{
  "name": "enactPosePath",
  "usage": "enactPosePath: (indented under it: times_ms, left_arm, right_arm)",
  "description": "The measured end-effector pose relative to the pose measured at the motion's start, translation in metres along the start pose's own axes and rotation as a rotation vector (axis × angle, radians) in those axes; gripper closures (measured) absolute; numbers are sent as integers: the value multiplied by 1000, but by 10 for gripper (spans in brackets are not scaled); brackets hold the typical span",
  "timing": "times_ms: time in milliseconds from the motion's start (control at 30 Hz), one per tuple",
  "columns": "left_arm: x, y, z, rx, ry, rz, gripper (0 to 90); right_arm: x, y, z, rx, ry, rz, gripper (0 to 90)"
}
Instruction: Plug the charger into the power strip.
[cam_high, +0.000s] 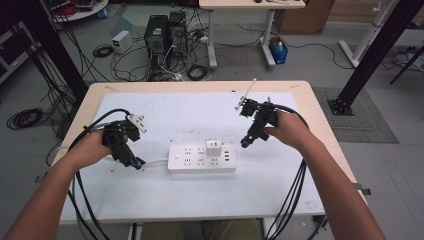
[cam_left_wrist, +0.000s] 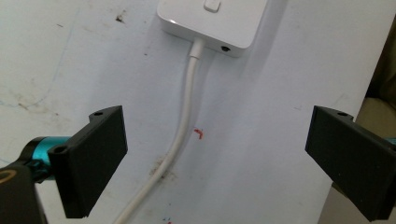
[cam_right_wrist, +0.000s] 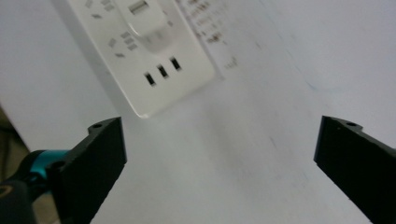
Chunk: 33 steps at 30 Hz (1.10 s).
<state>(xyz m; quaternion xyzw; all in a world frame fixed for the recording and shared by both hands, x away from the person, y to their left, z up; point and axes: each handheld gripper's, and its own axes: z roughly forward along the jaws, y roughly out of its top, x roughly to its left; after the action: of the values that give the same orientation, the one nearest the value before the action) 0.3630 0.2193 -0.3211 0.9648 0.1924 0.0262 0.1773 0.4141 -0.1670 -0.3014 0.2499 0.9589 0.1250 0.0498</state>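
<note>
A white power strip (cam_high: 201, 158) lies in the middle of the white mat, with a white plug adapter (cam_high: 214, 148) seated in its top row. Its white cord (cam_left_wrist: 184, 109) runs out of the strip's end (cam_left_wrist: 212, 21) toward my left gripper (cam_high: 136, 163), which hovers open over the cord with nothing between the jaws. My right gripper (cam_high: 246, 142) hangs open to the right of the strip, above the mat, jaws wide and empty. In the right gripper view the strip's end (cam_right_wrist: 154, 70) and the adapter (cam_right_wrist: 142, 18) lie ahead of the jaws.
The white mat (cam_high: 200, 200) covers a light wooden table (cam_high: 320, 125). Black cables trail from both grippers over the near edge. Computer towers (cam_high: 165, 35), tangled cables and black frame posts (cam_high: 370, 55) stand on the floor beyond the far edge.
</note>
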Motion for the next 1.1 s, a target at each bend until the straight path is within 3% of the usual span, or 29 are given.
enactPosePath:
  times_ms: [33, 133, 167, 267, 367, 533, 767, 833, 1000, 1033, 1100]
  left_arm:
    - [0, 0, -3, -21, 9, -7, 56]
    - [-1, 0, -5, -38, 20, -12, 56]
    - [-2, -1, -5, -34, 24, -12, 56]
    - [-4, -1, -6, -21, 33, -11, 56]
    - [-7, -1, -8, -18, 33, 2, 56]
    - [-10, -4, -12, -26, 38, -5, 56]
    - [-14, -5, -14, -24, 45, -4, 56]
    - [-16, -6, -15, -25, 42, 1, 56]
    - [-16, -6, -16, -39, 49, -10, 56]
    - [-15, -5, -17, -24, 53, -2, 56]
    - [-15, -6, -17, -49, 60, -24, 56]
  right_arm:
    - [-3, -12, -6, 1, -25, 22, 9]
    - [-4, -23, -12, -2, -42, 49, 9]
    - [-5, -33, -19, 8, -49, 75, 9]
    - [-5, -47, -26, 1, -96, 87, 9]
    - [-4, -57, -31, 15, -114, 101, 9]
    - [-3, -64, -31, 49, -126, 118, 9]
    - [-3, -66, -35, 25, -155, 155, 9]
    - [-3, -66, -33, 23, -192, 172, 10]
    - [-3, -67, -33, 19, -191, 178, 10]
    - [-3, -67, -33, 7, -184, 188, 10]
    - [-3, -66, -32, 9, -180, 181, 10]
